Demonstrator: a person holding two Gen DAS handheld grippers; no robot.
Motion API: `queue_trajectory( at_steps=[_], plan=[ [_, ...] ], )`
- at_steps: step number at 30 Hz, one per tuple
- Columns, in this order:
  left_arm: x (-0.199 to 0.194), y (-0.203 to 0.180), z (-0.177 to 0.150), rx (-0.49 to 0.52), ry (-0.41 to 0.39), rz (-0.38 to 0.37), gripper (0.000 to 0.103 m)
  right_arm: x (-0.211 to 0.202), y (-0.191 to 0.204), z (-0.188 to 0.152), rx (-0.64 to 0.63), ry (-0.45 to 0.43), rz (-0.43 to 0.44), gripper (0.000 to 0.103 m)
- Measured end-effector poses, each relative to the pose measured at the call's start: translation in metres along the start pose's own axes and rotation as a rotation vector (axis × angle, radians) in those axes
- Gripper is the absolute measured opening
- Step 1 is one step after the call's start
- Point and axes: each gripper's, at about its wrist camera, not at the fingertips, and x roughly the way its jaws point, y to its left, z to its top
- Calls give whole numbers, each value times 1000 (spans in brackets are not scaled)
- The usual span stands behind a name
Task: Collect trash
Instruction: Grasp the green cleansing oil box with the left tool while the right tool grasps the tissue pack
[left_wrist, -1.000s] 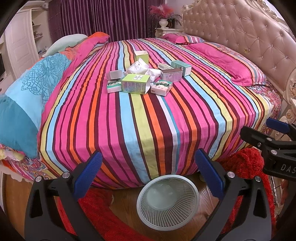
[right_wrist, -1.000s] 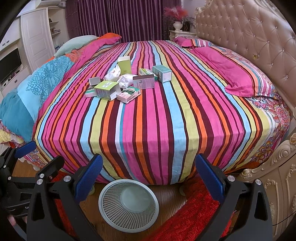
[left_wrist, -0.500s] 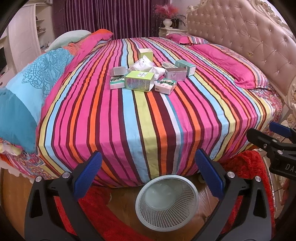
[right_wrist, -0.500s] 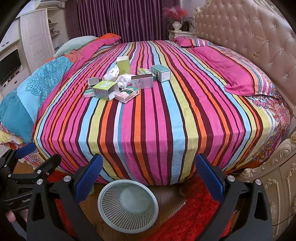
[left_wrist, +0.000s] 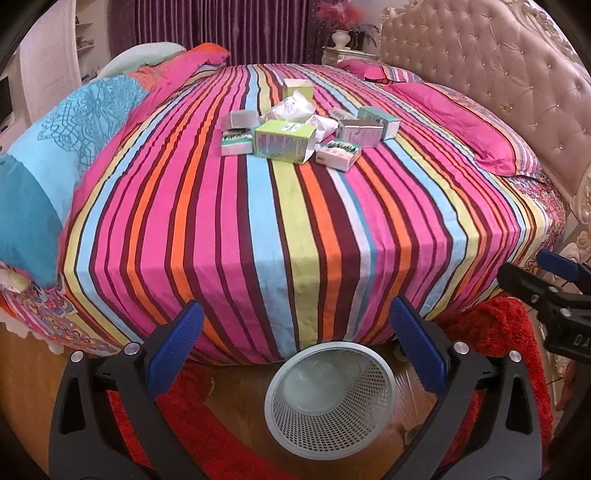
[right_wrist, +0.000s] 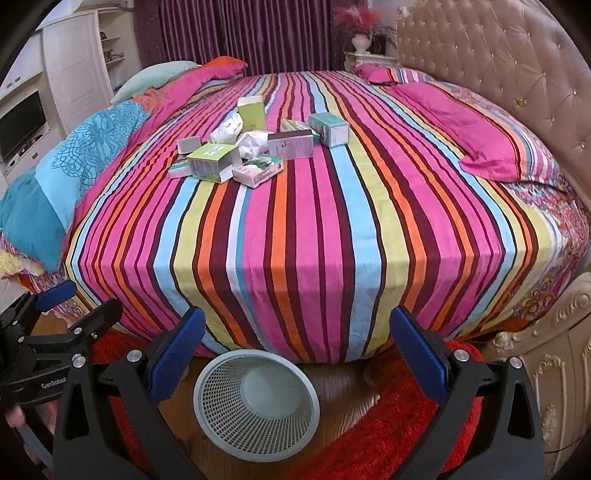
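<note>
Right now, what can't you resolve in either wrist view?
- Print on the boxes: too small and soft in both views.
- Crumpled paper: partly behind boxes, count unclear.
- Mesh basket floor: looks bare, the left view's is glared.
- Left gripper and right gripper: open; handles and hands cut off by the lower edges.
- Under the striped bedspread: hidden by its overhang.

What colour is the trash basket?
Pale grey-green mesh basket, clearest in the right wrist view.
</note>
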Motion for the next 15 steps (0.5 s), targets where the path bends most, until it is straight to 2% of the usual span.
queue_trajectory(
  at_steps=[3,7,11,15],
  plan=[
    [12,5,1,-14,22,-2,98,4,-2,2,-5,-56,21,96],
    [27,8,10,-10,22,-5,98,14,-8,15,-3,-82,42,96],
    [43,12,33,22,-2,23,98,31,-16,34,-9,-77,67,96],
    [64,20,61,16,-22,21,98,53,-17,53,-87,-78,97,96]
  ],
)
